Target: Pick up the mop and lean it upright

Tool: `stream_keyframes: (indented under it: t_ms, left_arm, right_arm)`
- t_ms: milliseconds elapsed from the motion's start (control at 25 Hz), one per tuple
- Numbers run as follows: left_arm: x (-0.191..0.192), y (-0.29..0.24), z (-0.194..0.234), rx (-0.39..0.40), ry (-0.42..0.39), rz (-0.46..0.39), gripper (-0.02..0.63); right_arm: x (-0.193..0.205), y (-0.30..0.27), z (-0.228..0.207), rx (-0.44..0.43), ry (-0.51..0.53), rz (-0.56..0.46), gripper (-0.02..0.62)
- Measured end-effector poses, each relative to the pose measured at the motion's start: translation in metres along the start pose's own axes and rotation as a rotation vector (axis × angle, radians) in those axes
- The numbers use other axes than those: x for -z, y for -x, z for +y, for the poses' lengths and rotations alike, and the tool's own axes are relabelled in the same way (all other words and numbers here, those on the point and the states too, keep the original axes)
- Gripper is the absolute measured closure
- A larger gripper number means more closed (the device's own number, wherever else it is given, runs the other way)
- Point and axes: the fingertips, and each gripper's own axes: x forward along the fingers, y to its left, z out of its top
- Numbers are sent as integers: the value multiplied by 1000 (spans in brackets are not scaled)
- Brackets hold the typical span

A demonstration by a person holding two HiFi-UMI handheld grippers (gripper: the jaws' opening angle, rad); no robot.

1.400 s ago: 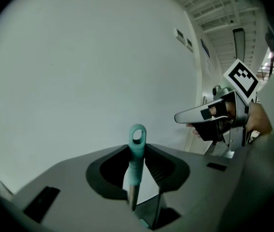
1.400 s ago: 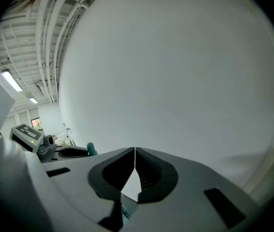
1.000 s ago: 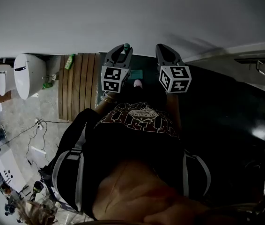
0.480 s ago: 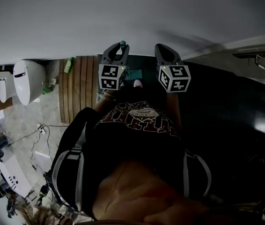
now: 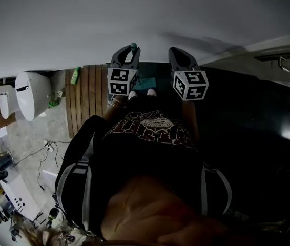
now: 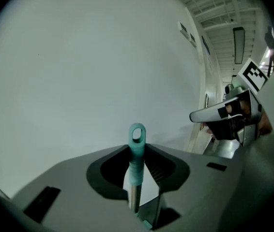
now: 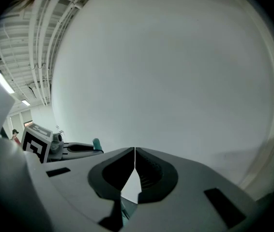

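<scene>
One risk: jaws of our left gripper (image 6: 138, 164) clamp the mop handle (image 6: 136, 151) near its top; if we open before it meets the wall (image 6: 79, 71), it topples; our right gripper (image 7: 135, 164) has jaws together, empty

Teal-tipped mop handle (image 6: 136, 161) between left gripper (image 6: 137, 150) fingers (image 6: 162, 167), white wall (image 6: 79, 71) behind
</scene>
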Motion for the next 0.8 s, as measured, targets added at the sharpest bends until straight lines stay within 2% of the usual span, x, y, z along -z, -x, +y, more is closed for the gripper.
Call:
stream_keyframes:
  t_ms: [800]
  left_arm:
    - [-10,-43,24,28,-9,21,462]
  right_arm:
    - [-4,-12,-18,58,-32,7,575]
